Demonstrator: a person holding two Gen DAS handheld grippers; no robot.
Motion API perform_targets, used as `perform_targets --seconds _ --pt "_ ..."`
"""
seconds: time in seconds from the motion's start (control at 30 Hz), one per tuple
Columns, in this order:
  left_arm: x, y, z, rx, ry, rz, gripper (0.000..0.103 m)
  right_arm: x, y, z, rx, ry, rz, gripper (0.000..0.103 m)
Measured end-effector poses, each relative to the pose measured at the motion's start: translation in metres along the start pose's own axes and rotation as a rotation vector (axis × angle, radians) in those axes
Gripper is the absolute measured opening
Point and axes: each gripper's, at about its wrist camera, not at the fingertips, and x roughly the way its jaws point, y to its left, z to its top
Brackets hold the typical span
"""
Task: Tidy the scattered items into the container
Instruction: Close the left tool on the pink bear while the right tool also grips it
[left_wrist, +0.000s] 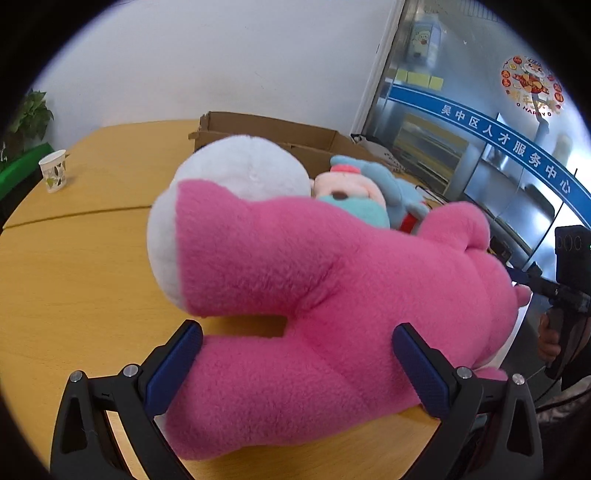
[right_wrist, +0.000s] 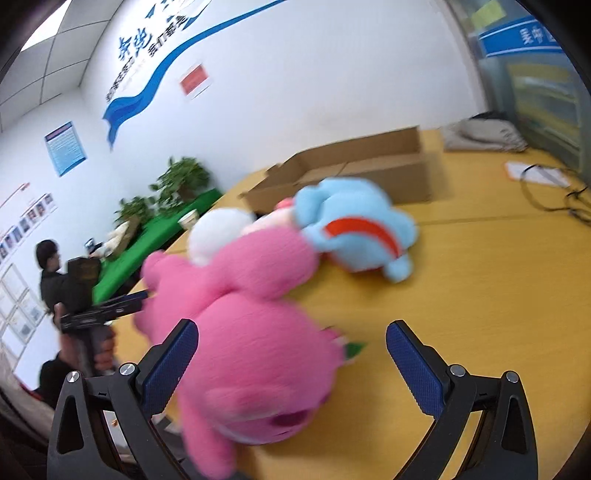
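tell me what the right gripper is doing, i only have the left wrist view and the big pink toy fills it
Observer: The right gripper is open, its left finger against the pink toy's head end; the right finger is clear of it.
Operator: is the blue toy inside the box yet
Observer: No. In the right wrist view the blue toy lies on the table in front of the cardboard box.
Operator: anything else near the box on that side
Observer: A grey cloth bundle lies past the box, with papers and a black cable near it.
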Motion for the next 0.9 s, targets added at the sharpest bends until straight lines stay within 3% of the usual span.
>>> perform_targets --seconds 0.1,0.23,0.37,0.47,0.57,0.67,0.8,0.9 --pt "0.011 0.009 -0.009 -0.079 0.034 -0.032 0.102 0.028 0.015 -0.014 -0.012 0.046 -0.035 0.103" --pt "0.006 0.009 -0.012 -0.058 0.031 -0.02 0.102 0.064 0.015 -0.019 0.055 0.054 -0.058 0.103" --pt "0.0 0.028 -0.019 -0.115 0.039 0.068 0.102 0.072 0.011 -0.011 0.048 0.034 -0.042 0.103" --pt "0.01 0.045 -0.031 -0.277 0.088 -0.016 0.103 0.076 0.004 -0.011 0.072 0.032 -0.007 0.103" --pt "0.011 0.042 -0.039 -0.321 0.065 -0.044 0.101 0.073 0.001 -0.014 0.081 0.028 -0.01 0.103" --pt "0.005 0.038 -0.041 -0.331 0.043 -0.085 0.086 0.072 0.002 -0.014 0.086 0.034 -0.021 0.103" --pt "-0.007 0.03 -0.04 -0.315 0.029 -0.071 0.06 0.064 0.004 -0.018 0.079 0.022 -0.03 0.097" --pt "-0.017 0.018 -0.039 -0.291 0.011 -0.04 0.053 0.056 0.012 -0.022 0.075 0.003 -0.046 0.09"
